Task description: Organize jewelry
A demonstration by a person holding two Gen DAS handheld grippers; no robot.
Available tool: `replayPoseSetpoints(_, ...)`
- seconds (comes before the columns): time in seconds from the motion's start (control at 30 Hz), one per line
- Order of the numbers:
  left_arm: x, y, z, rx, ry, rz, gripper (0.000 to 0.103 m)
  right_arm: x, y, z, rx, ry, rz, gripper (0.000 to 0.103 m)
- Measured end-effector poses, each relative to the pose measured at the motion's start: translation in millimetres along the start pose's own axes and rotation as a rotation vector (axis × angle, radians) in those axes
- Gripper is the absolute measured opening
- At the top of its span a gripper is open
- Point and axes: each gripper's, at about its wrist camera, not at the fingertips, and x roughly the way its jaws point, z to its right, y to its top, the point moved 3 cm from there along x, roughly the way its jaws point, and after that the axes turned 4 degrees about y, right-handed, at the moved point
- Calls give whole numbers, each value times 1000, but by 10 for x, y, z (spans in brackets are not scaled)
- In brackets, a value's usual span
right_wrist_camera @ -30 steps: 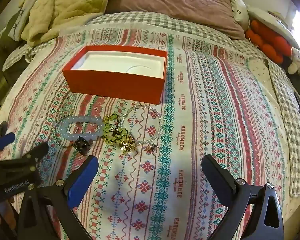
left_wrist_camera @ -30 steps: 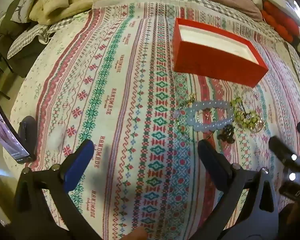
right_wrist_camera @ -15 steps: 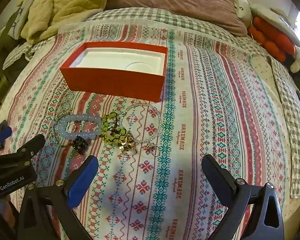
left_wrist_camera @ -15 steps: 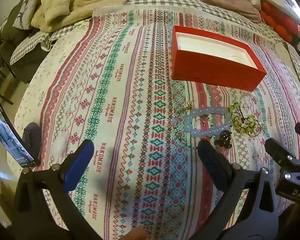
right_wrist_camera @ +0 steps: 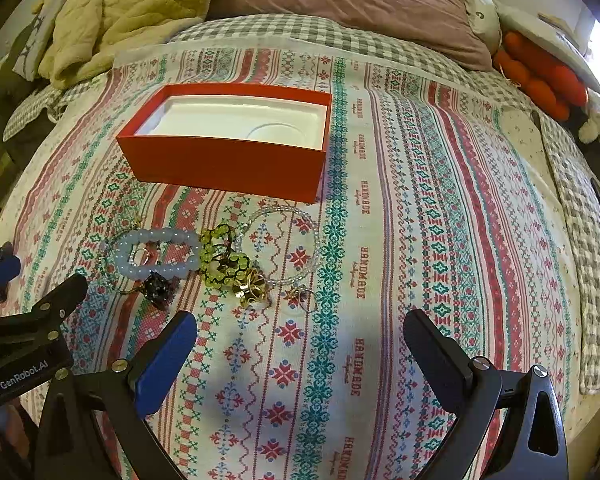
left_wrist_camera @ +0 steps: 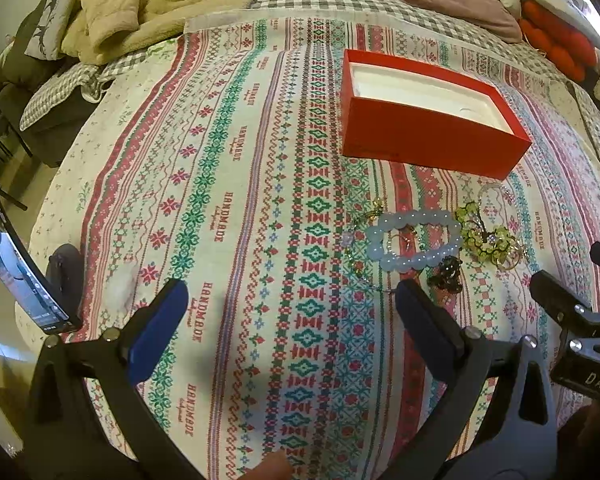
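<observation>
An open red box [left_wrist_camera: 432,142] [right_wrist_camera: 228,164] with a white lining stands on the patterned bedspread. In front of it lies a small heap of jewelry: a pale blue bead bracelet [left_wrist_camera: 414,264] [right_wrist_camera: 156,270], a green bead piece [left_wrist_camera: 484,236] [right_wrist_camera: 220,258], a clear bead bracelet [right_wrist_camera: 296,278], a gold piece [right_wrist_camera: 252,288], a dark charm [left_wrist_camera: 446,274] [right_wrist_camera: 158,290] and a small ring [right_wrist_camera: 306,300]. My left gripper [left_wrist_camera: 290,300] is open, low over the cloth left of the heap. My right gripper [right_wrist_camera: 300,330] is open, just in front of the heap. Neither holds anything.
A beige quilt [right_wrist_camera: 132,12] and a mauve pillow [right_wrist_camera: 352,4] lie at the head of the bed. Red-orange plush [right_wrist_camera: 540,76] sits at the far right. A phone screen [left_wrist_camera: 16,276] shows at the bed's left edge. A checked sheet [right_wrist_camera: 596,240] borders the right side.
Both grippers have drawn back slightly toward the bed's foot; the box and jewelry sit a little farther away in both views. Nothing on the bed has moved.
</observation>
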Motion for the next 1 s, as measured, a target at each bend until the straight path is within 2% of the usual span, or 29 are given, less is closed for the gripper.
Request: replayPoseSetpoints(1.0,-8,-37,5,9,-9,5,103,60,-20,7,24,13,-36,103)
